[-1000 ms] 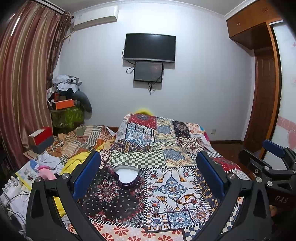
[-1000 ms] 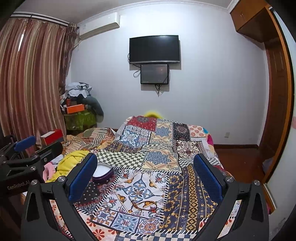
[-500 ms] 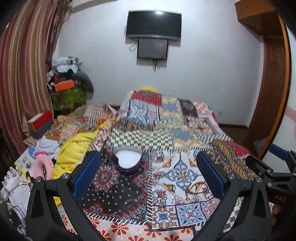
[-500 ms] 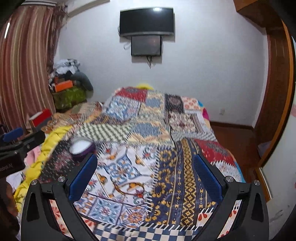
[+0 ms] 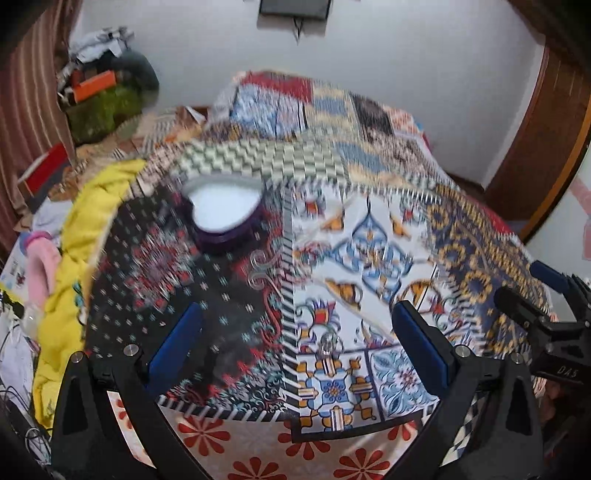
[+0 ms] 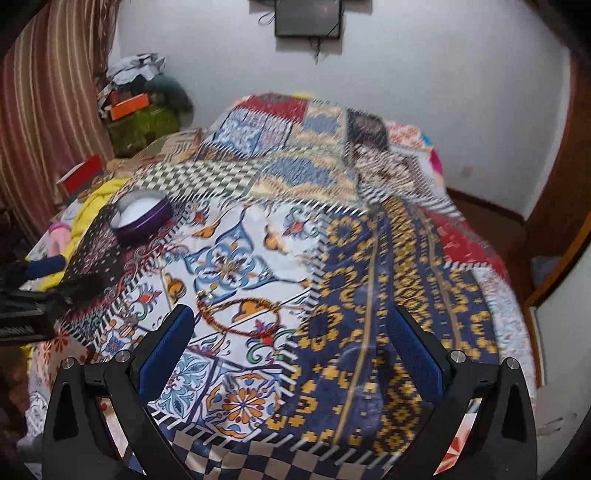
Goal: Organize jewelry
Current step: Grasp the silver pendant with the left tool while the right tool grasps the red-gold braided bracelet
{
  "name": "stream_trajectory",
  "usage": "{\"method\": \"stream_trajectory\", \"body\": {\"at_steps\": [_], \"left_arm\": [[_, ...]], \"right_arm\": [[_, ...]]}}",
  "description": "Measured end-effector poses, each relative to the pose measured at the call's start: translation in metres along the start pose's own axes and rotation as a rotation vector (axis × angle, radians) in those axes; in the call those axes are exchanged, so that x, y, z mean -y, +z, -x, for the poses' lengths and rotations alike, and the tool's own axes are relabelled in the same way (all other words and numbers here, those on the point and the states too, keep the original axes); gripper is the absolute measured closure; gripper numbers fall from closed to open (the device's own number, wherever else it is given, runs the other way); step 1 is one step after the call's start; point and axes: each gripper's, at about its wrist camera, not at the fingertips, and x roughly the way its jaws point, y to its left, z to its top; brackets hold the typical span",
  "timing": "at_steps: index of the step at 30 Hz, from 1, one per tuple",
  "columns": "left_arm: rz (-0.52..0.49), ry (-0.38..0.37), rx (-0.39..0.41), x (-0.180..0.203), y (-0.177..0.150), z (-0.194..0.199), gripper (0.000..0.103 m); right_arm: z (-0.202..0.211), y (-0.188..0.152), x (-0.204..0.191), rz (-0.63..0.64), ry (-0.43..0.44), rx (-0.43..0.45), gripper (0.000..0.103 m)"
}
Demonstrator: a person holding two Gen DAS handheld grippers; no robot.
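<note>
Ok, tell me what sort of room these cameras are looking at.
Most likely a bedroom in a home. A bed covered with a patchwork quilt fills the middle, striped curtains hang at the left, and a dark screen is mounted on the white wall beyond. Clothes and boxes are piled in the corner.

The heart-shaped box [image 6: 143, 218] sits on the bedspread [image 6: 369, 295], left of and behind the bracelet [image 6: 240, 317].
</note>
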Motion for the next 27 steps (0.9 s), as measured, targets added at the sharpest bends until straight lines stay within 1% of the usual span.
{"method": "stream_trajectory", "body": {"at_steps": [2,4,5,7,8,9,10,11,12,16,20,24,26,27], "left_arm": [[-0.017,0.001,-0.032,0.002,-0.005,-0.01,0.0],[-0.036,-0.005,-0.057,0.005,-0.009,-0.016,0.001],[-0.044,-0.008,-0.065,0.005,-0.01,-0.019,0.004],[-0.059,-0.019,-0.087,0.007,-0.012,-0.025,0.008],[-0.06,-0.027,-0.097,0.008,-0.014,-0.028,0.011],[-0.059,-0.032,-0.107,0.007,-0.014,-0.031,0.012],[-0.057,-0.038,-0.118,0.006,-0.014,-0.033,0.018],[-0.055,-0.044,-0.131,0.006,-0.015,-0.036,0.025],[-0.05,-0.05,-0.145,0.005,-0.015,-0.039,0.027],[-0.043,-0.065,-0.15,0.004,-0.015,-0.041,0.031],[-0.043,-0.092,-0.158,0.005,-0.015,-0.041,0.043],[-0.061,-0.107,-0.164,0.009,-0.017,-0.041,0.052],[-0.064,-0.126,-0.173,0.009,-0.017,-0.042,0.067],[-0.063,-0.134,-0.179,0.01,-0.018,-0.042,0.07]], "right_arm": [[-0.006,0.001,-0.001,-0.003,0.035,-0.018,0.001],[-0.012,0.001,-0.001,-0.004,0.074,-0.035,0.004],[-0.014,0.002,-0.001,-0.003,0.087,-0.043,0.006],[-0.02,0.002,-0.001,-0.004,0.119,-0.064,0.014],[-0.024,0.002,-0.001,-0.008,0.137,-0.08,0.016],[-0.027,0.003,-0.001,-0.01,0.15,-0.093,0.021],[-0.03,0.002,-0.001,-0.011,0.164,-0.109,0.026],[-0.033,0.002,-0.002,-0.009,0.171,-0.118,0.028],[-0.036,0.002,-0.003,-0.007,0.183,-0.128,0.031],[-0.043,0.001,-0.005,-0.021,0.226,-0.161,0.036],[-0.049,0.001,-0.011,-0.024,0.247,-0.176,0.037],[-0.058,0.0,-0.014,-0.01,0.239,-0.203,0.037],[-0.064,0.0,-0.016,0.0,0.233,-0.223,0.037],[-0.065,0.0,-0.016,0.002,0.235,-0.231,0.036]]}}
